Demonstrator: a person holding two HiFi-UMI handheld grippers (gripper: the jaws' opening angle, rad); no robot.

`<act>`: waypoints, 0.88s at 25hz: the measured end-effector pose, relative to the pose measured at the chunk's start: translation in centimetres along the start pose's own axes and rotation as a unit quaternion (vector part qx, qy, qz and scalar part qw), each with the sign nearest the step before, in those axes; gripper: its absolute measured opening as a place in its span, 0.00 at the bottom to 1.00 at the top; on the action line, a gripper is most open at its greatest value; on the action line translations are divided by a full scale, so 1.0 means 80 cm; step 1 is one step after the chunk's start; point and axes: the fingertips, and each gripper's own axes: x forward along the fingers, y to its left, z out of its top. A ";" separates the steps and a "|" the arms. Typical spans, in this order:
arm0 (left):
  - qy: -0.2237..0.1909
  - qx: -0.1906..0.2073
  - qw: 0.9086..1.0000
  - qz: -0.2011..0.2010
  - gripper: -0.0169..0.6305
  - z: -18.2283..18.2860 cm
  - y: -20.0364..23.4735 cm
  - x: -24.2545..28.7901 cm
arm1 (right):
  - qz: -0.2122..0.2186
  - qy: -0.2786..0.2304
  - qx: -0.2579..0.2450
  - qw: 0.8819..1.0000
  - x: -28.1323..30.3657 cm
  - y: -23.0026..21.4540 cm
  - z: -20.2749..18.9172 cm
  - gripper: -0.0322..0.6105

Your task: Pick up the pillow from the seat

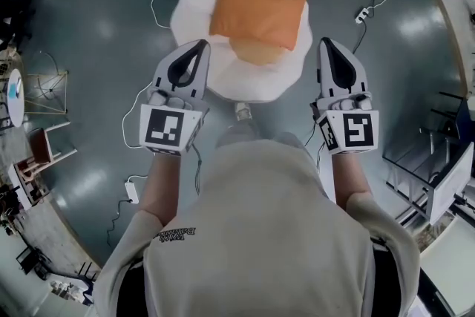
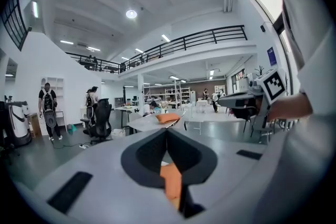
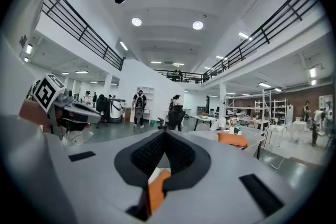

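An orange pillow lies on a round white seat straight ahead of me in the head view. My left gripper is shut and empty, its tip just short of the seat's near left edge. My right gripper is also shut and empty, beside the seat's near right edge. In the left gripper view the pillow sits ahead beyond the closed left gripper, with the right gripper at the right. In the right gripper view the pillow lies ahead to the right of the closed right gripper.
White cables and a power strip lie on the grey floor around the seat. Racks and frames stand at the right, clutter at the left. A black office chair and standing people are farther off in the hall.
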 end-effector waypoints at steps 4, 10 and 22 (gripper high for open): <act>-0.009 -0.001 1.000 -0.009 0.04 0.000 0.020 0.013 | -0.001 0.010 -0.003 1.000 0.022 0.010 0.001 0.06; -0.012 -0.019 1.000 0.002 0.04 -0.008 0.043 0.025 | 0.001 0.023 -0.020 1.000 0.044 0.009 0.007 0.06; 0.008 -0.028 0.999 0.040 0.04 -0.021 0.073 0.049 | 0.033 0.025 -0.001 0.999 0.099 -0.016 -0.011 0.06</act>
